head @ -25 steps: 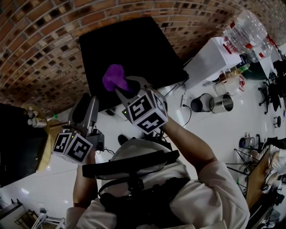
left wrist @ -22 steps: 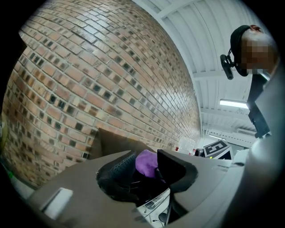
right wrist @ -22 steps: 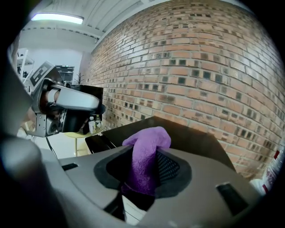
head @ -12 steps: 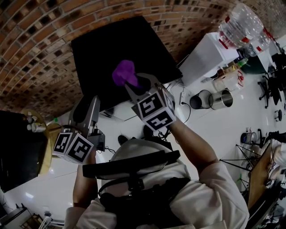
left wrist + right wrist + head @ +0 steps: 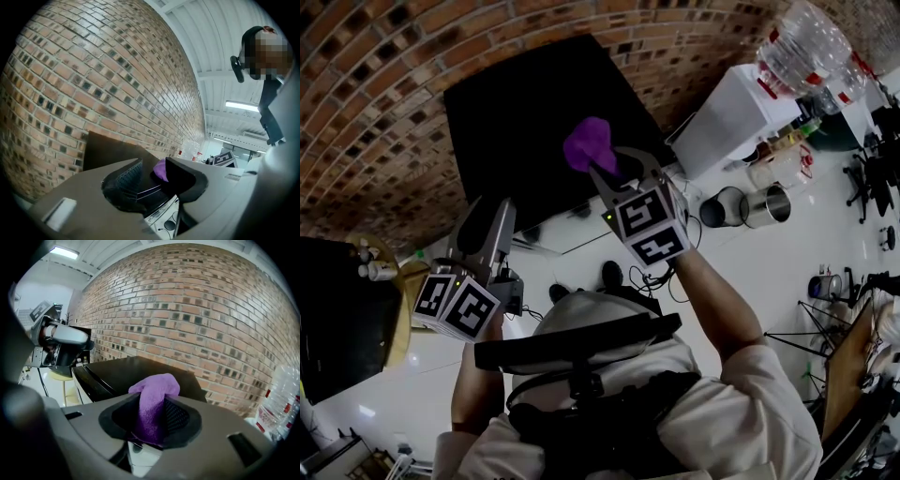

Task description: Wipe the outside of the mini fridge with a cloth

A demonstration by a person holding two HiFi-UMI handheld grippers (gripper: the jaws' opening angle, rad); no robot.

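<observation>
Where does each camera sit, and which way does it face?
Head view: on the head, steeply down at the black boxy mini fridge; arms, left gripper, right gripper show.
Left gripper view: on that gripper, along open empty jaws toward the red brick wall; person's shoulder shows.
Right gripper view: on that gripper, over the clamped purple fabric cloth toward the fridge top.
All share fridge and cloth.

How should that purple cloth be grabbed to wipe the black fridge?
Grip the purple cloth by its bunched middle, from the person's side, as the right gripper does: its jaws pinch the folds and a tuft pokes out beyond them, free to rub the mini fridge.
</observation>
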